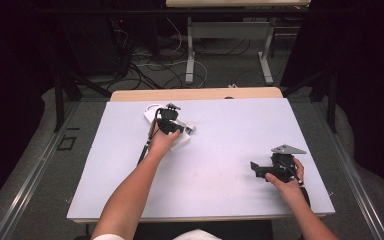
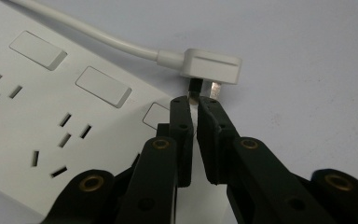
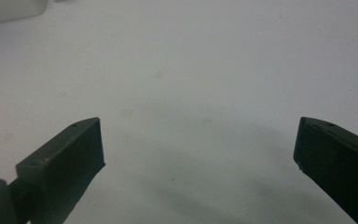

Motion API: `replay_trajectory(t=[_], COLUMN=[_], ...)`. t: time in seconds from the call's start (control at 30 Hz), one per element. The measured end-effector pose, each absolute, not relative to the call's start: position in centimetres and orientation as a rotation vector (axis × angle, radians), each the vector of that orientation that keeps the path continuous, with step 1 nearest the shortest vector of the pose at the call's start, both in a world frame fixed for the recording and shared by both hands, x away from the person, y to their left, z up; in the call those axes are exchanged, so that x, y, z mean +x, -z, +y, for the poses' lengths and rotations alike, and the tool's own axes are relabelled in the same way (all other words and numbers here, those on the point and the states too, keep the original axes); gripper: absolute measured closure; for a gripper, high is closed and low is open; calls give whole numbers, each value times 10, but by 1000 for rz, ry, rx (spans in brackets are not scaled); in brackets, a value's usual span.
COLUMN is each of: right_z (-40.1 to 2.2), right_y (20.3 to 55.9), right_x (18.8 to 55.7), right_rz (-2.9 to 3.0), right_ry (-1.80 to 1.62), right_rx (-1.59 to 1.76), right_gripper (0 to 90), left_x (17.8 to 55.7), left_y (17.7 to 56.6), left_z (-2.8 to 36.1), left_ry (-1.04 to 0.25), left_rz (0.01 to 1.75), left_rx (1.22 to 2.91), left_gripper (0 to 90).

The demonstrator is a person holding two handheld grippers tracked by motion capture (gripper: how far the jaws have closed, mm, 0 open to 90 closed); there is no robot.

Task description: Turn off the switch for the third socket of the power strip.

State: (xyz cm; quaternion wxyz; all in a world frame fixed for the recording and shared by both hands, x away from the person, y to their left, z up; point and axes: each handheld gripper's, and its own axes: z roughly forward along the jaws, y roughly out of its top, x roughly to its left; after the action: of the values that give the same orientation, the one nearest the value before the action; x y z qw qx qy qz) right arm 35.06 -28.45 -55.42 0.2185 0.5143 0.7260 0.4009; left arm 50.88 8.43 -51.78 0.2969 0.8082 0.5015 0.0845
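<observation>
A white power strip [image 2: 51, 107] lies flat on the table, showing several sockets and rocker switches. Beside its end rests a white plug [image 2: 212, 67] on a white cable [image 2: 98, 35], its metal pins pointing toward me. My left gripper [image 2: 196, 100] has its jaws almost together, and their tips pinch one of the plug's pins. In the high view the left gripper [image 1: 172, 125] is over the power strip [image 1: 181, 143] at the table's far left. My right gripper [image 3: 198, 144] stands wide open over bare tabletop, near the front right [image 1: 258, 170], with nothing between its jaws.
The pale tabletop [image 1: 220, 145] has a wooden far edge [image 1: 195, 93]. A corner of a white object [image 3: 9, 9] is at the top left of the right gripper view. Beyond the table are a desk frame [image 1: 227, 30] and floor cables [image 1: 155, 67].
</observation>
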Motion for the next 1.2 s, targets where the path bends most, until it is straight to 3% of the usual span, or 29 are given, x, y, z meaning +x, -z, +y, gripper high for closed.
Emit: replay_trajectory(t=[1.2], right_z=[-283], right_y=[554], right_x=[350], right_rz=[2013], right_ry=[-1112], right_rx=[1430], right_gripper=[12], left_x=[507], left_y=[523], left_z=[83], left_ry=[-247], left_rz=[1319], left_rx=[2135], left_gripper=[900])
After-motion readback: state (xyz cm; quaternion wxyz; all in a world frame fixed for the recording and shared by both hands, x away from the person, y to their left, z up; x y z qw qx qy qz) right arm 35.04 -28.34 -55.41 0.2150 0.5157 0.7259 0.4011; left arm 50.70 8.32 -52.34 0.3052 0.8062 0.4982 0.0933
